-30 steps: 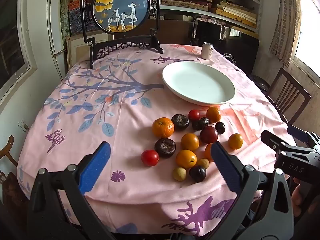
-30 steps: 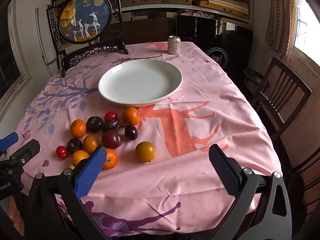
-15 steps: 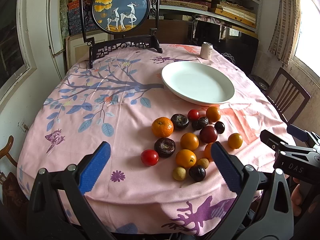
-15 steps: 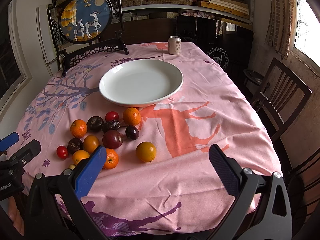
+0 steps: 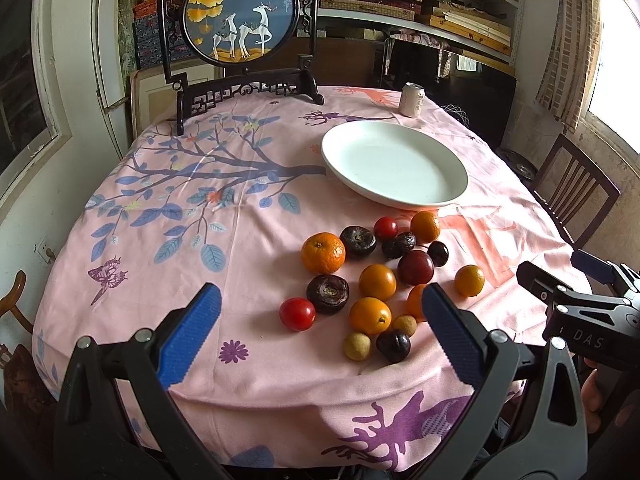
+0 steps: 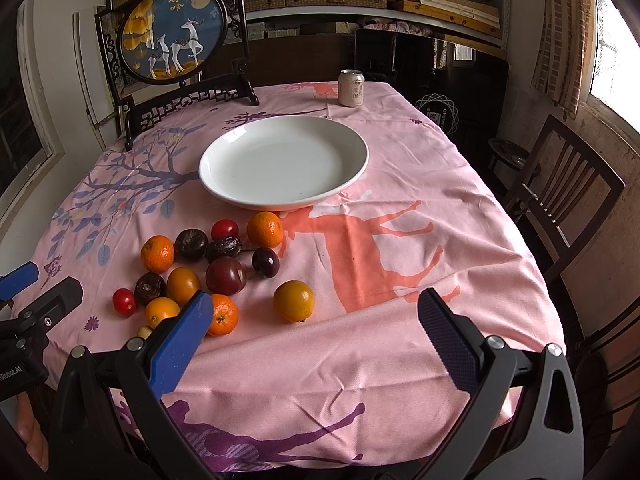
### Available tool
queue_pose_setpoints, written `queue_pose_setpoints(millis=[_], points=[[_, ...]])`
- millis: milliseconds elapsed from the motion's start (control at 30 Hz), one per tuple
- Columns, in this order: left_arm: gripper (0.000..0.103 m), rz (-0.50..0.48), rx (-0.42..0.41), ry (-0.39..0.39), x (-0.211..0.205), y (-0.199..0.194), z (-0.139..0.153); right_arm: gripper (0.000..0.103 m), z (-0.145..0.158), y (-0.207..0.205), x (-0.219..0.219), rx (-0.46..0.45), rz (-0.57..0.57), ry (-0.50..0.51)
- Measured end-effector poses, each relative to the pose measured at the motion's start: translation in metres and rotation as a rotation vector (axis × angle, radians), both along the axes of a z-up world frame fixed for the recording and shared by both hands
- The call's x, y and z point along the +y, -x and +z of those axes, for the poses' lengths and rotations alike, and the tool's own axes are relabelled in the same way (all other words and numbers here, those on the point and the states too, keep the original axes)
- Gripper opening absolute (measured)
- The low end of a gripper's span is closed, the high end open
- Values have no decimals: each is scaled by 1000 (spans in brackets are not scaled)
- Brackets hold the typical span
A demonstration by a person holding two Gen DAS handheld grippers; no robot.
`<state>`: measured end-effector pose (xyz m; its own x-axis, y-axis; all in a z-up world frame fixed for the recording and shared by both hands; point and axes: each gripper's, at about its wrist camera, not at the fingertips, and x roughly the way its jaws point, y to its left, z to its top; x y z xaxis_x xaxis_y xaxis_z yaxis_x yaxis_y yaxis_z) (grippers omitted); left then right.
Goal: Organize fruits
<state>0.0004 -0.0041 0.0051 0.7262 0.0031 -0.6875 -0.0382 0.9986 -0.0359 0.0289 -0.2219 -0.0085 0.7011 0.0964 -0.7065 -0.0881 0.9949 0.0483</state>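
Note:
Several fruits lie in a loose cluster on the pink tablecloth: oranges (image 5: 323, 252) (image 6: 293, 301), dark plums (image 5: 415, 267) (image 6: 225, 275), red tomatoes (image 5: 297, 313) (image 6: 124, 301), dark passion fruits (image 5: 327, 293) and small longans (image 5: 356, 346). An empty white plate (image 5: 452, 196) (image 6: 352, 178) sits just beyond them. My left gripper (image 5: 320, 332) is open and empty, hovering at the table's near edge before the cluster. My right gripper (image 6: 312, 330) is open and empty, near the edge to the right of the cluster.
A drink can (image 6: 351, 88) stands at the far end of the table. A framed round deer screen (image 5: 240, 12) stands at the back left. A wooden chair (image 6: 560, 196) is at the right side. Shelves of stacked boxes line the back wall.
Both grippers have edged slightly forward and left toward the table; the fruits and plate have not moved.

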Motion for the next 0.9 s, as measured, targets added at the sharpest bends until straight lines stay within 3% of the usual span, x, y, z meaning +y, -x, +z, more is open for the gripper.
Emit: queue_pose_setpoints(millis=[900], points=[[101, 1, 2, 2, -1, -1, -1, 102, 1, 0, 1, 1, 1, 1]])
